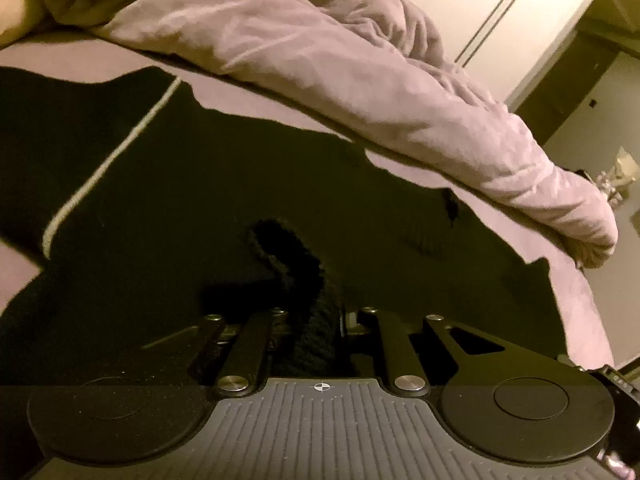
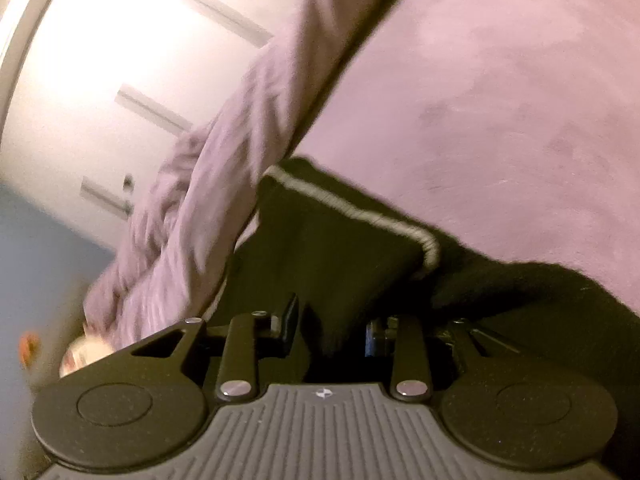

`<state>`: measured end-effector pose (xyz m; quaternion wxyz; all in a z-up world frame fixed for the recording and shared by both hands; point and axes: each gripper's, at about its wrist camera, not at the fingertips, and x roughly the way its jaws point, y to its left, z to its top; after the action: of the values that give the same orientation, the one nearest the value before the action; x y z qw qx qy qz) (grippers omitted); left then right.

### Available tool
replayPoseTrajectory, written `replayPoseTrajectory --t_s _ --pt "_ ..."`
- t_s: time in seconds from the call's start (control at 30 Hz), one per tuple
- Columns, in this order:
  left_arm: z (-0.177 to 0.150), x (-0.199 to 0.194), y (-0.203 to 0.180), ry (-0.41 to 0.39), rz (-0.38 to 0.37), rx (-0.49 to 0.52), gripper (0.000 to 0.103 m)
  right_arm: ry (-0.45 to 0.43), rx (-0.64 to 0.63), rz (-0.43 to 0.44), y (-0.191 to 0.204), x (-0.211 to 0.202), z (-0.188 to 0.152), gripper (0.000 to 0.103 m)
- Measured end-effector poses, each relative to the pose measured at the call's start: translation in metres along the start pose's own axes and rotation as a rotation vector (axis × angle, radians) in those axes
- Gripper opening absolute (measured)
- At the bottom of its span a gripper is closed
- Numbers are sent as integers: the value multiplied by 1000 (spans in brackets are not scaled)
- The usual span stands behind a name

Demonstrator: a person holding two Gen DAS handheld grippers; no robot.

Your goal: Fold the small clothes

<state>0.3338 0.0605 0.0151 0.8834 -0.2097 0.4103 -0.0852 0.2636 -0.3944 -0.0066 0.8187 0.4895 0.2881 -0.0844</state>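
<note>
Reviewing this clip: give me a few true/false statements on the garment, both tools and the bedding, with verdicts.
1. The left tool is shut on the black garment. True.
2. The garment has a red stripe. False: its stripe is pale.
3. The right tool hangs free of the fabric. False: black cloth sits between its fingers.
4. A crumpled lilac duvet lies beyond the garment. True.

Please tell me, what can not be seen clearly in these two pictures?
- Left wrist view: the left gripper fingertips are lost in the black garment; its lower edge is hidden by the gripper body.
- Right wrist view: motion blur smears the duvet and small things at lower left.
- The garment's type is unclear in both.
</note>
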Motion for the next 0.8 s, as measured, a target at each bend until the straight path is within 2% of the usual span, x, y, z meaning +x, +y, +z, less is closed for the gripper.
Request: replayPoseTrajectory --t_s 0.07,0.17,0.2,0.3,0.43,0.5,0.53,0.63,0.73,0.77,0.8 --pt "4 -2 -3 -3 10 4 14 -11 40 -15 -4 3 6 30" --pt "12 -1 -10 1 14 13 14 -13 10 -58 0 7 13 15" --pt "16 0 -13 2 14 9 14 -5 -19 -89 4 9 15 13" --pt "28 2 -23 -16 3 11 14 2 -76 -138 12 9 22 10" --pt "44 -1 -43 -99 -56 73 14 -121 -85 -121 20 -13 27 10" --pt "49 1 -48 -124 -51 100 14 -148 -67 -126 17 -17 23 10" --pt "49 4 -46 -127 -30 106 14 -133 -75 -144 15 -13 19 10" --pt "41 21 -30 -58 60 103 16 -21 -109 -225 10 7 6 14" --pt "26 36 -11 57 139 97 24 17 -133 -225 13 9 0 18" --pt "22 39 -6 80 154 84 31 26 -148 -226 15 10 1 21" --pt "18 41 -1 92 156 69 33 37 -152 -225 16 9 0 22"
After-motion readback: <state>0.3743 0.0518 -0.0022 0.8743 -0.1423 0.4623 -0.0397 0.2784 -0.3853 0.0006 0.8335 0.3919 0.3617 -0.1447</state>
